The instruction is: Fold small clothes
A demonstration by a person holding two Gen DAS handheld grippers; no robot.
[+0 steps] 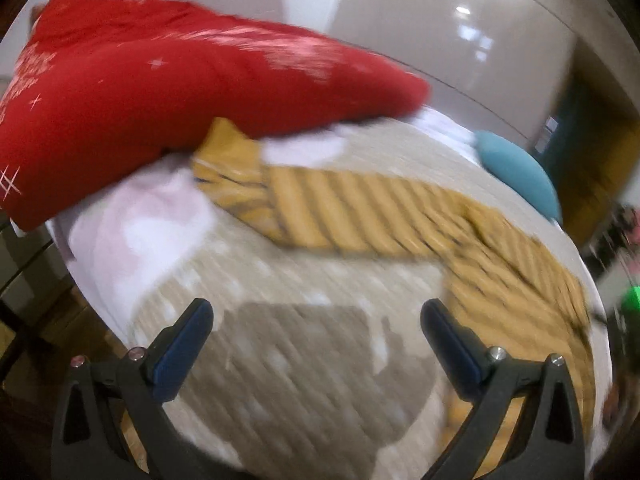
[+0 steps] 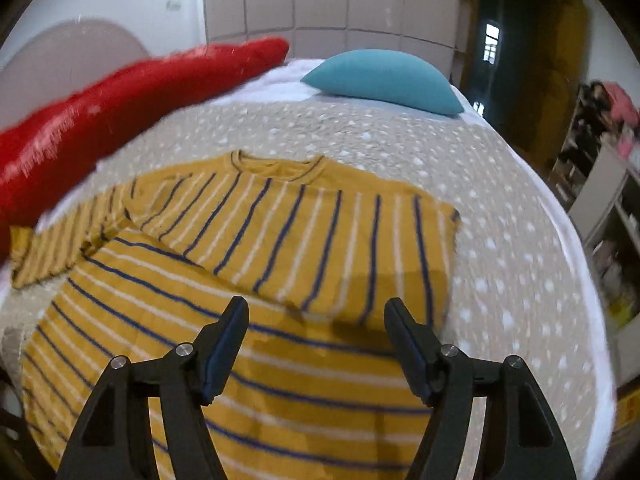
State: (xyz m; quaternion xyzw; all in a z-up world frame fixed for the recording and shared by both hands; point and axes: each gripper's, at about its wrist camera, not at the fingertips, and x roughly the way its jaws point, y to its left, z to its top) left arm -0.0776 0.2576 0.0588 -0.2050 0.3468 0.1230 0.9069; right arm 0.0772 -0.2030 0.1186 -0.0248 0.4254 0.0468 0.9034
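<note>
Nearest the right wrist camera, the right claw hangs with its two fingers spread apart and nothing between them, just above the lower part of a yellow striped shirt. That shirt lies flat on the bed, whose cover is beige with white dots; its right side is folded over the body, so the blue and white stripes there run across those on the part beneath, and the collar points toward the far end of the bed. One sleeve reaches out to the left, touching the edge of a red cushion. Farther back, a teal pillow rests near the head of the bed, well apart from the shirt, with pale cabinet doors behind it. From the left wrist camera, which is heavily blurred, the left claw is likewise spread wide and empty, over bare bed cover. Beyond it the yellow striped shirt stretches across the bed toward the right. A pinkish-white cloth lies at the left edge, partly under the red cushion, and the teal pillow sits at the far right.
</note>
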